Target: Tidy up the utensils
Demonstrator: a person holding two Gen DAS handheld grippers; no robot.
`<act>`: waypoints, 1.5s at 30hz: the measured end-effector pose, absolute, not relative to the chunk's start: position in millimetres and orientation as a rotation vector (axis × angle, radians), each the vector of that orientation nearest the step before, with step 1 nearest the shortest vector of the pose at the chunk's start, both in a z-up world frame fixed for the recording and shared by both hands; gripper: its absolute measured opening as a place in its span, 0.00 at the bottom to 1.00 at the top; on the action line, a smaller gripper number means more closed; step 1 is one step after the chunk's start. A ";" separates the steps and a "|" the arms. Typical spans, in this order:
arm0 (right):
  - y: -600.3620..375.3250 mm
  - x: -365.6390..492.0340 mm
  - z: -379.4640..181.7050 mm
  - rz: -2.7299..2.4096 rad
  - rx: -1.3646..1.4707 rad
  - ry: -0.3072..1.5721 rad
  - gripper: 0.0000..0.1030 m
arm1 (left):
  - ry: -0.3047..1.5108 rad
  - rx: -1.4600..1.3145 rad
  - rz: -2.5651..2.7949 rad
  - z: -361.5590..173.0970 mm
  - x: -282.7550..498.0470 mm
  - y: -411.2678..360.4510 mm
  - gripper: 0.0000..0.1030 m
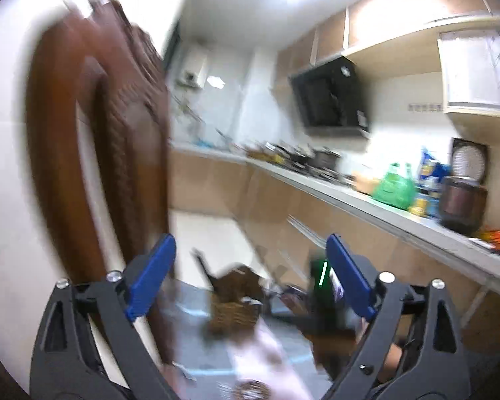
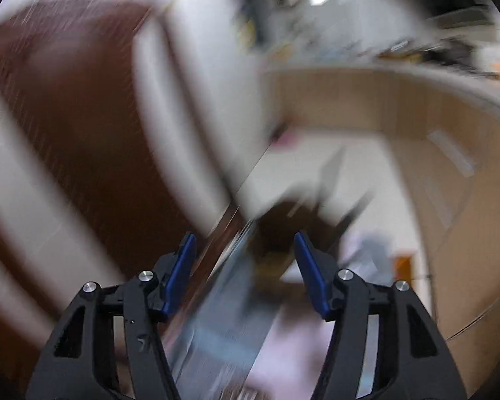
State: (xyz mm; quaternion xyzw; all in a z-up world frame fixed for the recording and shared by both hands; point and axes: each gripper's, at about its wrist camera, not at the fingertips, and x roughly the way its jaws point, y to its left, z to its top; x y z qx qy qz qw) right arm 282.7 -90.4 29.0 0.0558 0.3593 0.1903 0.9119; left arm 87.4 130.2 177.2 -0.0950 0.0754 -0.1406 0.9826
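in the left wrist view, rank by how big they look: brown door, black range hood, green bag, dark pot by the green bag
1. brown door, though nearness to the camera inflates it
2. black range hood
3. green bag and dark pot: these look alike in size, and blur makes ranking them unsure

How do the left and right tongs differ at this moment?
The left tongs are spread wider than the right tongs. The left view is sharp enough to show a green bag on the counter; the right view is smeared by motion, so little there is readable. Both tongs are open, empty, and have blue pads.
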 end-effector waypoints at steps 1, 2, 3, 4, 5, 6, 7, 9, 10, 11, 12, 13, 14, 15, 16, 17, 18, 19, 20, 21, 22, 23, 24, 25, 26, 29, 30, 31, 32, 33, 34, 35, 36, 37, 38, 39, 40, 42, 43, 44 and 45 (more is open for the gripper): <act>-68.1 283.6 5.2 0.457 0.063 0.840 0.56 | 0.137 -0.176 -0.245 181.2 82.9 134.4 0.89; -47.5 285.5 -19.3 0.492 0.013 0.918 0.54 | 0.119 -0.162 -0.211 184.1 76.6 141.0 0.89; -27.5 289.6 -46.9 0.504 -0.037 0.990 0.47 | 0.111 -0.157 -0.198 187.5 74.0 145.4 0.90; -13.0 294.8 -63.6 0.510 -0.061 1.035 0.41 | 0.101 -0.156 -0.186 189.2 71.0 151.0 0.90; 0.4 301.2 -84.7 0.517 -0.083 1.088 0.36 | 0.095 -0.155 -0.180 190.9 68.3 154.7 0.91; 7.7 306.0 -94.6 0.517 -0.091 1.104 0.30 | 0.096 -0.154 -0.177 192.1 67.4 157.8 0.91; 14.4 311.7 -104.0 0.514 -0.091 1.113 0.29 | 0.100 -0.143 -0.186 191.3 66.8 159.9 0.92; 24.2 327.8 -117.8 0.516 -0.064 1.141 0.29 | 0.106 -0.123 -0.178 191.2 64.4 165.9 0.92; 27.8 331.7 -123.2 0.516 -0.057 1.154 0.29 | 0.114 -0.112 -0.172 190.6 65.0 166.1 0.92; 32.2 336.7 -128.2 0.518 -0.058 1.169 0.29 | 0.116 -0.110 -0.179 189.4 66.4 166.2 0.92; 38.7 341.9 -135.1 0.518 -0.075 1.187 0.29 | 0.119 -0.112 -0.186 188.9 64.7 167.6 0.92; 42.3 342.4 -140.3 0.511 -0.086 1.194 0.29 | 0.123 -0.114 -0.193 189.1 62.6 168.9 0.92; 46.4 346.2 -145.9 0.509 -0.092 1.207 0.29 | 0.125 -0.114 -0.199 186.1 63.8 169.5 0.92; 50.3 349.2 -150.5 0.511 -0.095 1.218 0.27 | 0.127 -0.114 -0.203 184.0 64.7 169.0 0.92; 53.5 350.9 -155.2 0.514 -0.094 1.223 0.24 | 0.129 -0.114 -0.206 182.8 65.8 168.8 0.92; 57.0 354.9 -159.3 0.521 -0.087 1.231 0.20 | 0.131 -0.115 -0.208 181.6 66.4 169.3 0.92; 59.4 357.5 -163.6 0.527 -0.082 1.242 0.10 | 0.132 -0.115 -0.208 180.7 67.0 169.8 0.93; 62.0 360.4 -168.4 0.526 -0.076 1.244 0.04 | 0.133 -0.113 -0.208 180.2 67.7 170.0 0.94; 62.6 362.0 -169.2 0.524 -0.068 1.234 0.02 | 0.134 -0.110 -0.207 180.0 67.8 170.2 0.94; 64.0 363.0 -169.2 0.525 -0.062 1.234 0.02 | 0.135 -0.108 -0.206 179.5 67.7 170.3 0.94; 63.4 362.2 -167.2 0.527 -0.057 1.227 0.02 | 0.135 -0.109 -0.206 179.6 67.8 170.5 0.94; 61.8 359.9 -162.1 0.524 -0.055 1.205 0.01 | 0.136 -0.112 -0.207 179.4 68.2 169.7 0.95; 58.9 355.5 -155.8 0.515 -0.057 1.181 0.01 | 0.136 -0.115 -0.207 179.3 68.3 169.2 0.95; 51.0 349.6 -141.1 0.512 -0.044 1.142 0.01 | 0.137 -0.118 -0.207 179.1 68.7 167.7 0.96; 43.4 344.8 -128.7 0.506 -0.028 1.110 0.01 | 0.138 -0.120 -0.207 179.0 69.0 166.3 0.96; 13.2 322.1 -75.1 0.486 -0.015 0.984 0.02 | 0.142 -0.123 -0.199 178.9 69.7 161.1 0.96; 1.4 313.8 -55.9 0.472 -0.012 0.939 0.02 | 0.146 -0.124 -0.208 179.1 70.0 159.0 0.96; -8.6 306.0 -40.0 0.459 -0.007 0.904 0.02 | 0.165 -0.133 -0.249 178.0 72.0 155.6 0.96; -21.9 297.5 -19.5 0.439 0.001 0.854 0.02 | 0.175 -0.138 -0.273 177.8 73.9 152.7 0.96; -33.7 290.9 -1.8 0.422 0.008 0.812 0.02 | 0.184 -0.135 -0.289 177.2 75.5 148.2 0.96; -42.7 285.9 10.5 0.411 0.016 0.787 0.02 | 0.187 -0.125 -0.291 176.2 76.2 142.9 0.96; -53.8 280.2 29.8 0.397 0.023 0.747 0.02 | 0.193 -0.109 -0.291 174.8 77.5 135.8 0.96; -61.0 273.6 45.6 0.383 0.024 0.715 0.02 | 0.206 -0.100 -0.296 172.1 80.7 128.8 0.96; -70.5 271.9 54.6 0.371 0.023 0.692 0.02 | 0.219 -0.099 -0.302 168.9 85.0 123.7 0.96; -75.6 273.9 69.7 0.351 0.007 0.662 0.02 | 0.233 -0.099 -0.302 165.1 89.6 120.1 0.96; -80.0 276.7 84.1 0.323 -0.015 0.633 0.02 | 0.259 -0.100 -0.290 158.6 97.4 115.7 0.96; -84.0 278.9 94.0 0.300 -0.033 0.614 0.02 | 0.289 -0.101 -0.279 150.8 106.5 111.1 0.96; -90.3 291.6 115.6 0.255 -0.072 0.581 0.02 | 0.329 -0.104 -0.286 136.1 121.5 103.8 0.96; -95.4 298.2 123.7 0.236 -0.091 0.567 0.02 | 0.365 -0.106 -0.308 124.0 132.5 98.3 0.96; -97.0 305.0 128.7 0.218 -0.112 0.558 0.02 | 0.389 -0.106 -0.322 116.2 139.2 95.3 0.96; -99.1 313.7 134.2 0.194 -0.136 0.550 0.02 | 0.427 -0.100 -0.332 104.1 149.0 90.7 0.96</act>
